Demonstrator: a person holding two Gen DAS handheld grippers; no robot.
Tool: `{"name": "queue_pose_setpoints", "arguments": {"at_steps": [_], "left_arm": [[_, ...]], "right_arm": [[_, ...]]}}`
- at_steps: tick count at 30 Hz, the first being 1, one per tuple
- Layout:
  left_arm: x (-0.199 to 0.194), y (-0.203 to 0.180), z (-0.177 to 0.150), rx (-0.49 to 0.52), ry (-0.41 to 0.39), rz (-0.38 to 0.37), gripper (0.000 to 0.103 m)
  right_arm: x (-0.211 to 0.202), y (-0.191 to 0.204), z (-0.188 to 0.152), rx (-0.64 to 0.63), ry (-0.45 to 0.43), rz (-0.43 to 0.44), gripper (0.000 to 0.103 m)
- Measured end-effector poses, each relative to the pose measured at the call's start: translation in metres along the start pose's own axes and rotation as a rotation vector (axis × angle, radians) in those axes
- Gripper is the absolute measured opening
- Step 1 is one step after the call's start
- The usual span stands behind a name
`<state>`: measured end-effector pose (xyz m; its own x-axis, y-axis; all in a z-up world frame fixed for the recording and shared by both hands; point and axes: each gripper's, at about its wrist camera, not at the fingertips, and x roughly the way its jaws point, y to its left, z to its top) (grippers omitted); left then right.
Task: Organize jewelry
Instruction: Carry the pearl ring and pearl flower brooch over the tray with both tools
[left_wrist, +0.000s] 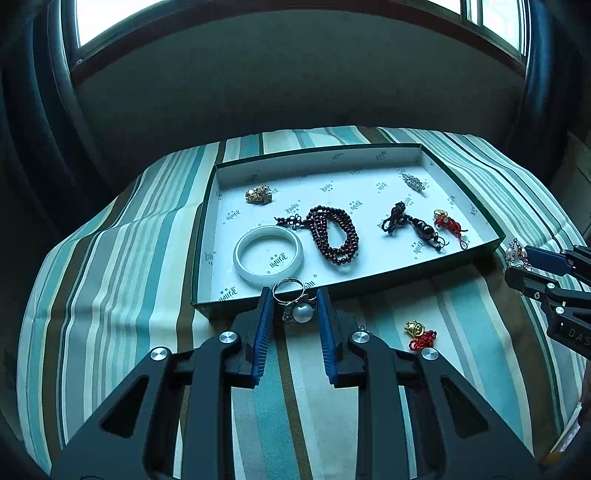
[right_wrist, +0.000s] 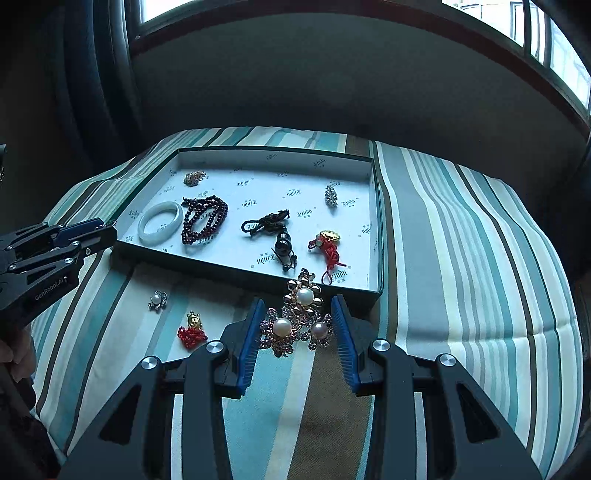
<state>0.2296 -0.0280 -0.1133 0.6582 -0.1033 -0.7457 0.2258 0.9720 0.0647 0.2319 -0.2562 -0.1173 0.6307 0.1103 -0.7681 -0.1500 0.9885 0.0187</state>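
Left tongs (left_wrist: 295, 310) clamped on pearl ring (left_wrist: 297, 304), right tongs (right_wrist: 298, 325) on pearl brooch (right_wrist: 299, 317). Carry both level over box (left_wrist: 461, 254) rim, lower into bare spots w/o snagging beads (left_wrist: 334, 234), then release.

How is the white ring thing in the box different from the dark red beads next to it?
The white bangle is one smooth hoop; the dark red beads are many tiny balls on a string. The bangle makes a round open circle; the beads lie bunched in loops. Both lie in the box.

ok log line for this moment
left gripper shut on pearl ring | right gripper shut on pearl brooch | red charm outside box
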Motion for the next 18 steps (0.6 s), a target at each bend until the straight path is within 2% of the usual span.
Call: {"name": "queue_pose_setpoints", "arguments": {"at_steps": [7,14,18], "left_arm": [[0.011,-0.001,0.045,-0.011,-0.069,0.017,0.024],[0.053,-0.001,0.093,-0.029,-0.082,0.038,0.024],[0.084,-0.002,0.114,-0.035,-0.066,0.055,0.024]], "right_arm": [[0.016,0.008,0.049,-0.018,-0.073,0.009,0.038],[0.056,0.011,0.095,-0.013,-0.098,0.018,0.038],[0.087,0.008,0.112,0.0,-0.075,0.023,0.038]]}}
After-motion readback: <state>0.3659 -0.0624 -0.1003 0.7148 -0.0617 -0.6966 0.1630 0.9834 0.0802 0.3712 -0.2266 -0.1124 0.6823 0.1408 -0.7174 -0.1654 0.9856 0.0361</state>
